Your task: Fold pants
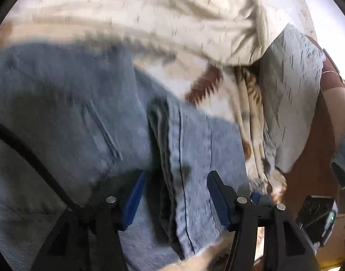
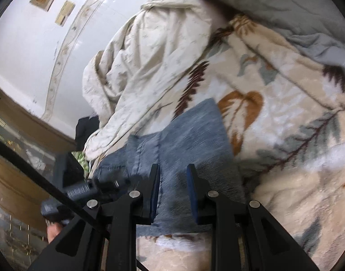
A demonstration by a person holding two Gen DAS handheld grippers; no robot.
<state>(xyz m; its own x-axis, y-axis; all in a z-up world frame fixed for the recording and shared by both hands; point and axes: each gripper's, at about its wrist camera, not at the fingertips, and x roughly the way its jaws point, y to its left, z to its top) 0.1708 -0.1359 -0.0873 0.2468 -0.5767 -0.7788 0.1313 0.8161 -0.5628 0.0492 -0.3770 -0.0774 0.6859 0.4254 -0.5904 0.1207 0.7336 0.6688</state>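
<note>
On the bed, over a leaf-patterned blanket (image 2: 285, 103), the blue denim pants (image 1: 86, 103) lie spread in front of me, and both of my tools are on them. My left gripper (image 1: 174, 194) has its 2 blue-padded fingers (image 1: 134, 198) standing apart, with a thick seamed fold of the denim running between them; I can see gaps between pads and cloth, so it has hold of nothing. The picture from that side is smeared with motion blur. My right gripper (image 2: 173, 192) has its fingers much closer together, pinched on a bunched edge of the pants (image 2: 186, 135), the cloth gathered and wrinkled between the pads. From the right wrist view, the denim runs away from the fingers across the blanket, with a cream quilted comforter (image 2: 145, 56) heaped just beyond it and a grey cover (image 2: 274, 2) farther back. In the left wrist view, a pale pillow (image 1: 290, 94) sits to the right of the pants.
</note>
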